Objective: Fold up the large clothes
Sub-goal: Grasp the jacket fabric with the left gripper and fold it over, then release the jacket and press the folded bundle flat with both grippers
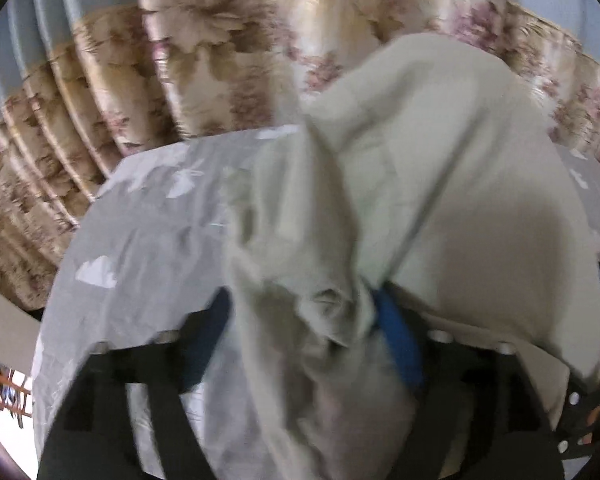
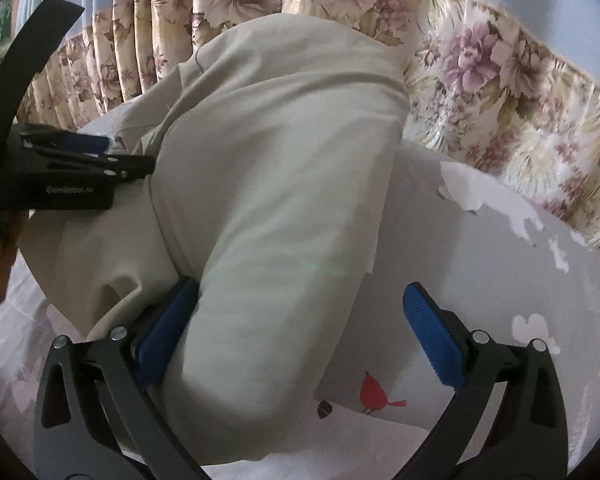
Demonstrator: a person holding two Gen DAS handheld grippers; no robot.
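Note:
A large cream garment lies bunched and partly folded on a grey bed sheet. My left gripper is shut on a bunched fold of the cream garment; cloth hides its left pad. It also shows in the right wrist view at the left, pinching the garment's edge. My right gripper is open; its left pad touches the garment's side and cloth lies between the jaws.
The sheet has white cloud shapes and a red bird print. A floral curtain hangs behind the bed. A wooden piece of furniture shows at the far left.

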